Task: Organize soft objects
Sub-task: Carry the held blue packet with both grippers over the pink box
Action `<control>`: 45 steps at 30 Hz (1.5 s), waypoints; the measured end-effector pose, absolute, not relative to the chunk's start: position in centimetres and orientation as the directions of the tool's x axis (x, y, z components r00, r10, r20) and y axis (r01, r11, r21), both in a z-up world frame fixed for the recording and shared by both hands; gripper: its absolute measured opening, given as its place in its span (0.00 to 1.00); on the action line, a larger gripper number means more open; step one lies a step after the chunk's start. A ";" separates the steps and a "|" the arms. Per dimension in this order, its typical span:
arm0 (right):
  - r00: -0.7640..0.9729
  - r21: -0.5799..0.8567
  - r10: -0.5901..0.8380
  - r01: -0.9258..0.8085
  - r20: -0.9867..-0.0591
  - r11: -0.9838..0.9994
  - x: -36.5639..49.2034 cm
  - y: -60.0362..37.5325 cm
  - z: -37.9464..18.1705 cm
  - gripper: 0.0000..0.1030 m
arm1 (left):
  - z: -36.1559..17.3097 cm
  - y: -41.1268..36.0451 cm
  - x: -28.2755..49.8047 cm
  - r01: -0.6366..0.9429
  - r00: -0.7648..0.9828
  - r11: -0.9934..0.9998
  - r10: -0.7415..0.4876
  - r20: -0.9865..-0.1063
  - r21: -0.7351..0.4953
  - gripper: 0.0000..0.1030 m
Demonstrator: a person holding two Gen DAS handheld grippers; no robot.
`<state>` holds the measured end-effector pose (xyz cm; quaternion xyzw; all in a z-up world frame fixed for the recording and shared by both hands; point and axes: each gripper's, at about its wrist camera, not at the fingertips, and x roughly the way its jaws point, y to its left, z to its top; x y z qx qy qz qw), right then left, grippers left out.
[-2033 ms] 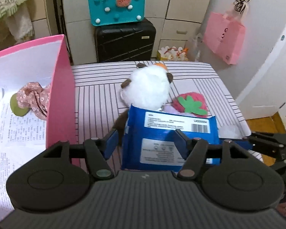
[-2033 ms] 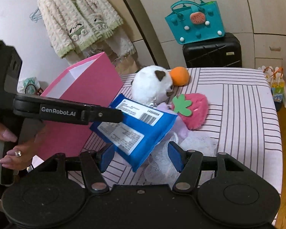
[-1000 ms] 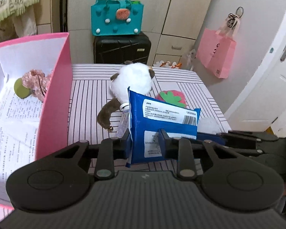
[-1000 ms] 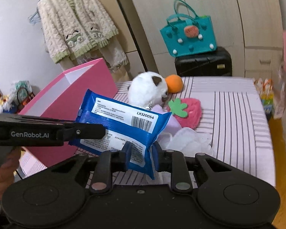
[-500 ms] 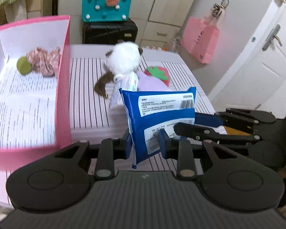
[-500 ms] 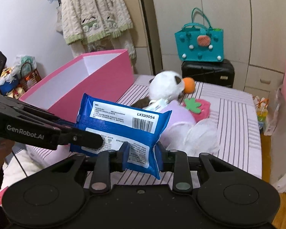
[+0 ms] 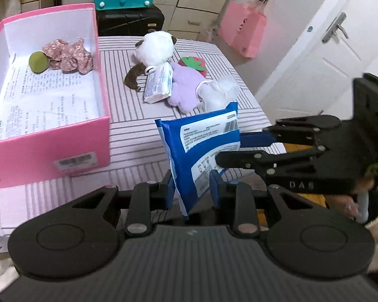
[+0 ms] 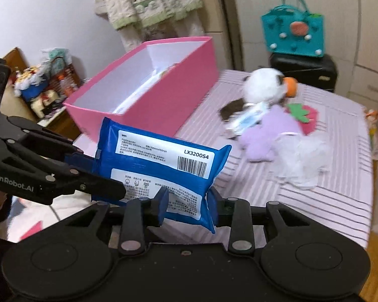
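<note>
Both tools meet on the blue packet (image 7: 201,148), held in the air off the near edge of the bed (image 7: 133,125). Left tool (image 7: 191,188) is pinching its lower end; right tool (image 8: 187,205) has just been easing its jaws apart, though the packet is between its pads and looks lightly touched. Beyond, the pink box (image 7: 98,136) on the bed already holds a flowered cloth (image 7: 68,55) and a green ball (image 7: 38,61). Farther off, a white packet (image 7: 158,84), purple plush (image 7: 186,85), white plush (image 7: 157,47), strawberry (image 7: 192,63) and gauzy white cloth (image 8: 302,161) are left to sort.
</note>
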<state>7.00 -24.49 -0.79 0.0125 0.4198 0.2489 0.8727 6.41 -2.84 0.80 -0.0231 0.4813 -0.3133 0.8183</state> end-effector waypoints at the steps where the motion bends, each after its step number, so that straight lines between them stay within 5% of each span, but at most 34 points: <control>1: 0.510 0.242 0.457 -0.432 -0.729 0.869 7.0 -24.1 -0.6 0.39 | 1.1 -2.4 6.2 0.498 0.337 0.802 -0.529 -0.779 -0.329 0.27; 21: 0.476 0.279 0.576 -0.557 -0.664 0.782 13.7 -15.9 6.7 0.40 | 8.3 6.5 8.2 0.470 0.487 0.841 -0.499 -0.717 -0.267 0.27; 32: 0.451 0.301 0.555 -0.518 -0.699 0.801 22.8 -11.0 3.6 0.40 | 4.7 10.9 18.0 0.307 0.495 0.881 -0.470 -0.731 -0.359 0.29; 45: 0.439 0.131 0.373 -0.488 -0.818 0.863 27.2 -8.3 1.5 0.40 | -0.1 11.0 27.9 0.202 0.325 0.903 -0.428 -0.843 -0.380 0.31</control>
